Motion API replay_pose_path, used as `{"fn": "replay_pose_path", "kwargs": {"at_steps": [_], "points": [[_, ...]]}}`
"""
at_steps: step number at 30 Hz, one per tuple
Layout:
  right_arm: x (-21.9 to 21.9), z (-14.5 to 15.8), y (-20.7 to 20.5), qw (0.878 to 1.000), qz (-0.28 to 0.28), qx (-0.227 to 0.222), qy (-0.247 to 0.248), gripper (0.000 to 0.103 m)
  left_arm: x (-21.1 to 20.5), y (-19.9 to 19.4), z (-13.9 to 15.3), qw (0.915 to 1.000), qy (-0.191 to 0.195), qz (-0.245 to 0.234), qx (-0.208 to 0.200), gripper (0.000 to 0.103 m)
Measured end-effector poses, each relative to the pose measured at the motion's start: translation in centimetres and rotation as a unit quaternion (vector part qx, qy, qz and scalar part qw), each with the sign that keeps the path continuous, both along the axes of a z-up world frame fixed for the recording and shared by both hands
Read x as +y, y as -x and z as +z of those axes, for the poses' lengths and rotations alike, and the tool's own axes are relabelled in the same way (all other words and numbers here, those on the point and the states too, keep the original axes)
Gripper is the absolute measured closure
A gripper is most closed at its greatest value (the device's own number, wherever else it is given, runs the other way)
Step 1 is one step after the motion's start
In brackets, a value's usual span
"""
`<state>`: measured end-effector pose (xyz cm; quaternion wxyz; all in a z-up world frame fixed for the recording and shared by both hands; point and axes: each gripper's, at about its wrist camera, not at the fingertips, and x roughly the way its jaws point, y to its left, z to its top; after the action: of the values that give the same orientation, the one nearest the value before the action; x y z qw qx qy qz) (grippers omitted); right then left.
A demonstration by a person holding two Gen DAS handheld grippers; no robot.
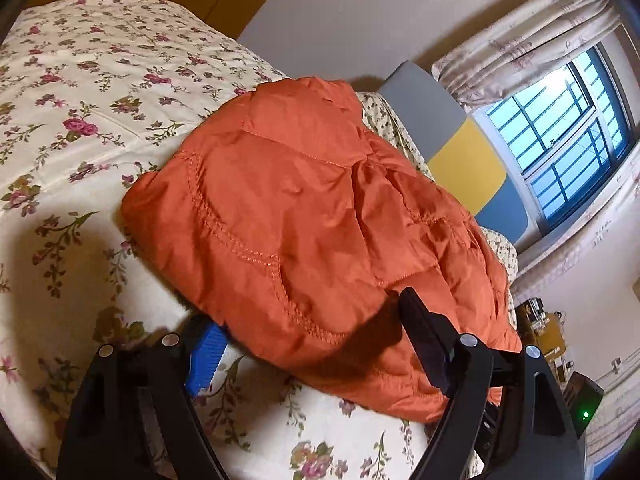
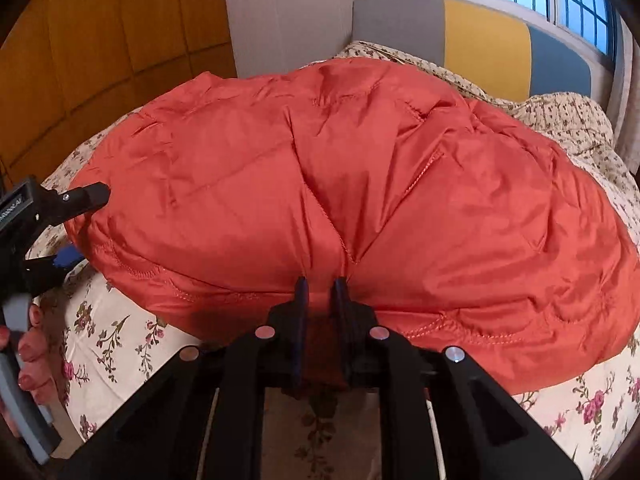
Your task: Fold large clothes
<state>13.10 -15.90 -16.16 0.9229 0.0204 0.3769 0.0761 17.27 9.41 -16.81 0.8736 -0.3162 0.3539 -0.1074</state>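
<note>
One orange padded jacket [image 2: 320,184] heaped on floral bed [image 2: 120,344], right tongs [image 2: 320,292] clamped on jacket's near hem, left tongs [image 1: 312,336] apart, straddling jacket's corner edge.

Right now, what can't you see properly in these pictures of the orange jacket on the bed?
- Left wrist view: the left gripper has one fingertip hidden under the orange jacket.
- Right wrist view: the right gripper covers the hem it pinches.
- Both views: the jacket's sleeves and front are folded out of sight.
- The bed is cut off by the picture edges.
</note>
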Motion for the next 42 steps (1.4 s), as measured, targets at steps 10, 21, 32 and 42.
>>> {"fn": "replay_pose_path", "kwargs": {"at_steps": [10,21,32,42], "points": [[-1.5,-0.6,0.1,0.999,-0.001,-0.009,-0.046,0.091,0.8,-1.2,-0.3,0.9927,0.090,0.080,-0.001,0.034],[-1.4,-0.7,0.4,0.999,-0.002,-0.015,-0.042,0.091,0.9,-3.1,-0.6,0.9925,0.108,0.056,0.004,0.037],[-1.8,-0.7,0.6,0.998,-0.003,-0.013,-0.066,0.091,-3.0,-0.4,7.0,0.9945,-0.047,0.019,-0.091,0.084],[-4.6,2.1,2.5,0.994,-0.026,-0.060,-0.092,0.088,-8.1,1.3,11.9,0.9684,-0.184,-0.028,-0.166,0.084]]}}
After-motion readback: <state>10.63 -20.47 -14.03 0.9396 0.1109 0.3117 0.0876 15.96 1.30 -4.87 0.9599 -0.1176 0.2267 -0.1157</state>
